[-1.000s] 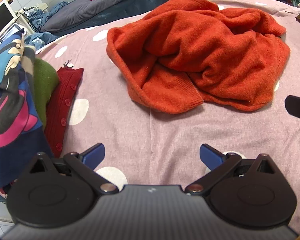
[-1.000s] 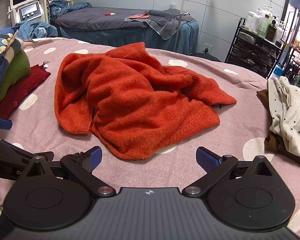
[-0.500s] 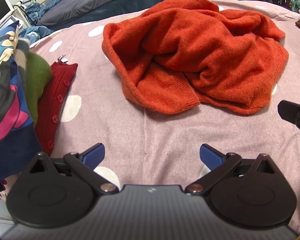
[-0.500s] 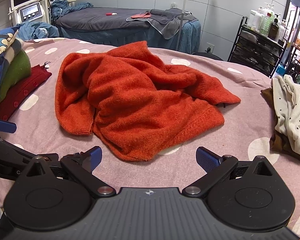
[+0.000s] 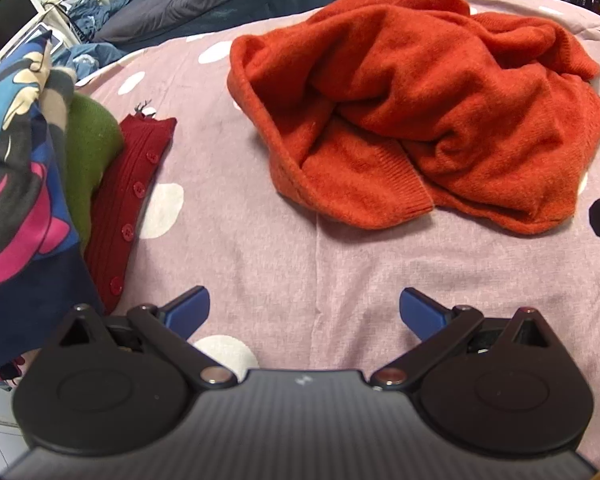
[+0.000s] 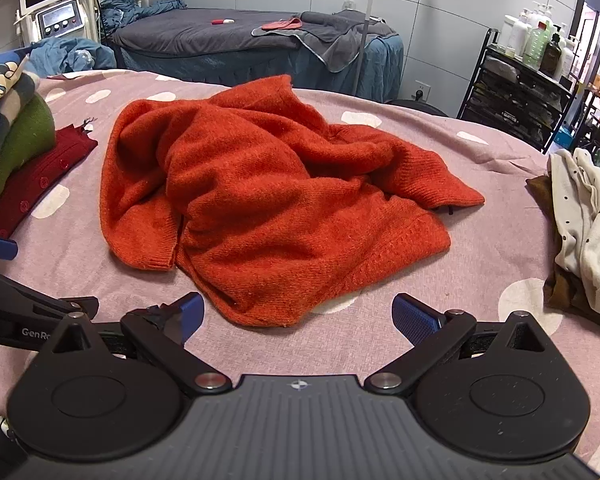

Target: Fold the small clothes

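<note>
A crumpled orange knit sweater lies in a heap on the mauve polka-dot bedspread; it also shows in the right wrist view. My left gripper is open and empty, hovering over bare bedspread short of the sweater's near edge. My right gripper is open and empty, its fingers on either side of the sweater's near hem, not touching it.
A stack of folded clothes stands at the left: a dark red buttoned cardigan, a green knit and a blue cartoon-print garment. A cream dotted garment over brown cloth lies at the right. A massage bed stands behind.
Both grippers have edged closer to the sweater, and the right one now has its hem between its fingers. Both stay open.
</note>
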